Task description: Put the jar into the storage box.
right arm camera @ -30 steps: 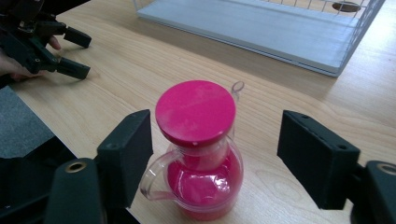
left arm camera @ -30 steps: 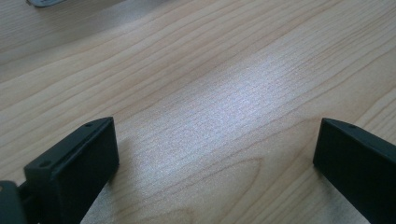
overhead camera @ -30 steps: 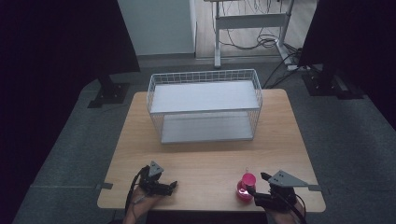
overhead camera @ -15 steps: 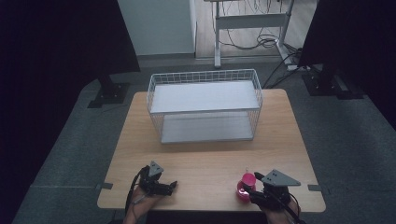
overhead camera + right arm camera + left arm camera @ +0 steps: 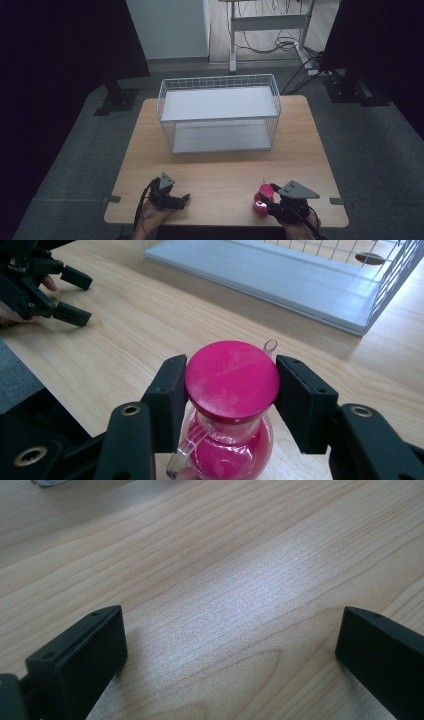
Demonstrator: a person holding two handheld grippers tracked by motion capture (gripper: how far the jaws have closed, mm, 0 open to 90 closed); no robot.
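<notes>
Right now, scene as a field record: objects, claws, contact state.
surface: wooden table
rack: white wire two-shelf rack, far half of table, shelves bare
item: pink-lidded clear jug, near right edge, upright
right claw: jaws flank the jug's pink lid, touching or nearly so; full clamp unclear
left claw: open, nothing between jaws, low over bare wood at near left
</notes>
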